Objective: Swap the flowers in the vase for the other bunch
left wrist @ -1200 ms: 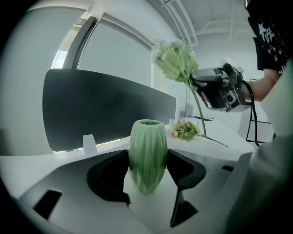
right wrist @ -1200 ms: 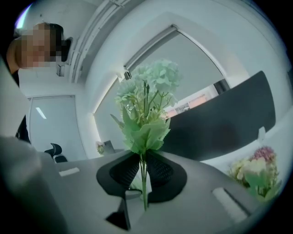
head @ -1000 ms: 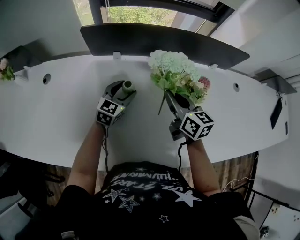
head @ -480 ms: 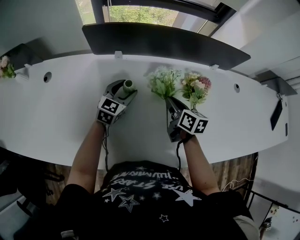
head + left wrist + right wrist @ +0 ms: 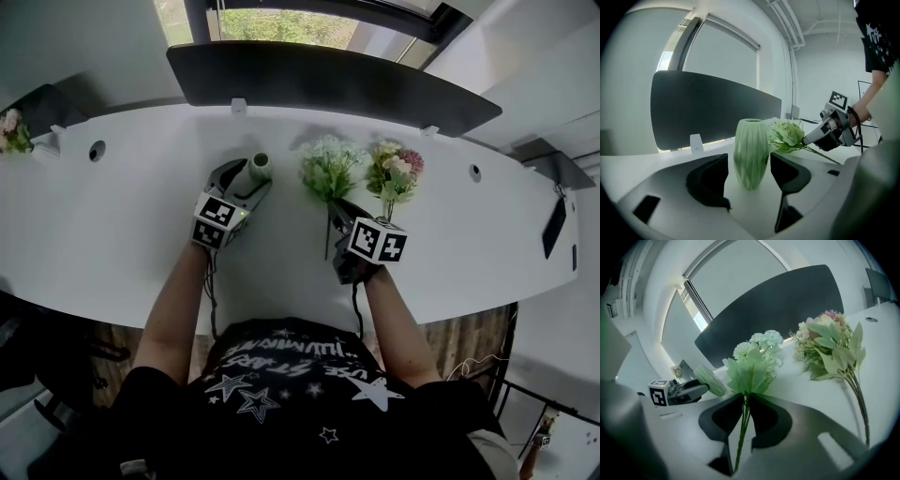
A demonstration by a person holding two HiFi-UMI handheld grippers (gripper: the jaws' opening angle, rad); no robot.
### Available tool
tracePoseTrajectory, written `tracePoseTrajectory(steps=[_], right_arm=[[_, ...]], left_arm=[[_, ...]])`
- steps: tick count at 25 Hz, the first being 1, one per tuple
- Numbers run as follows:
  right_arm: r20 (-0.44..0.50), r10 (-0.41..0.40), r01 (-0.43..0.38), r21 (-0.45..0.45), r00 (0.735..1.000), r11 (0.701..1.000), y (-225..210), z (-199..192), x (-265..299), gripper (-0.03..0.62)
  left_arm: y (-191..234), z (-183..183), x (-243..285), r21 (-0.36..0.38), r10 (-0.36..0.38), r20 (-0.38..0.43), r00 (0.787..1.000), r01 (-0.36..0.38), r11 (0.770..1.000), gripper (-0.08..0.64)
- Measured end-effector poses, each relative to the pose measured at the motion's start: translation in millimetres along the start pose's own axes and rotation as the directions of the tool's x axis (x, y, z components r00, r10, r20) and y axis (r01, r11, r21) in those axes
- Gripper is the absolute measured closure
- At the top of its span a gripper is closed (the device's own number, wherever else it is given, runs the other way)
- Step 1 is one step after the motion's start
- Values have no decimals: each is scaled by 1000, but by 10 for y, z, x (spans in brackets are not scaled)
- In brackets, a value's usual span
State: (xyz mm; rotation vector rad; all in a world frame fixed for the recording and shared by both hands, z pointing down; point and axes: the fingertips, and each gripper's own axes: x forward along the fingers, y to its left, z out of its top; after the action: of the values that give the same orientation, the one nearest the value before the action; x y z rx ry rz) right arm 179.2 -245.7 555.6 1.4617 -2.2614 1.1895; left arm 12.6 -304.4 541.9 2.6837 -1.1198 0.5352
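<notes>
In the head view the left claw [image 5: 247, 176] clasps the empty green vase [image 5: 260, 166], upright on the bench [image 5: 112, 216]. The right claw [image 5: 336, 208] pinches the white-green bunch [image 5: 330, 169] by its stems, and the pink bunch [image 5: 394, 173] lies just to its right, stems toward the person, nearer the right hand. Only the left gripper view shows jaws wide at the vase's sides; only the right gripper view shows jaws nearly together on thin stems.

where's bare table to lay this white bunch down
Widest bare table is left of the left claw and vase. Another bare patch lies right of the pink bunch. Crowded between vase and pink bunch, where the right claw holds the white bunch.
</notes>
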Motion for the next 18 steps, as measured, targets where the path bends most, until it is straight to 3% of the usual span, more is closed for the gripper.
tracePoseTrajectory(steps=[4,6,11,14,15,18], right_arm=[[-14,18,-19,-17,1000,1000,88,-61,0,519],[-9,9,-9,-31,1000,999,118,-74,-18,454],[60,-56,59,-55,997,997,134,-32,-168,442],[95,-93,100,-74,991,992,129,-2,-288,440],[102,-98,106,-78,990,991,135,-1,-323,440],[105,-91,99,-77,990,992,181,-19,-391,440]], left_arm=[[-11,-33,-121,-29,22,1,1000,-22,999,288],[-14,-23,-212,-49,36,17,999,-35,998,288],[-1,-10,-520,-105,87,47,995,-82,991,288],[-69,17,-672,-135,76,62,995,-68,989,290],[-105,15,-713,-145,67,65,996,-57,988,299],[-179,80,-841,-161,64,94,993,-48,986,440]])
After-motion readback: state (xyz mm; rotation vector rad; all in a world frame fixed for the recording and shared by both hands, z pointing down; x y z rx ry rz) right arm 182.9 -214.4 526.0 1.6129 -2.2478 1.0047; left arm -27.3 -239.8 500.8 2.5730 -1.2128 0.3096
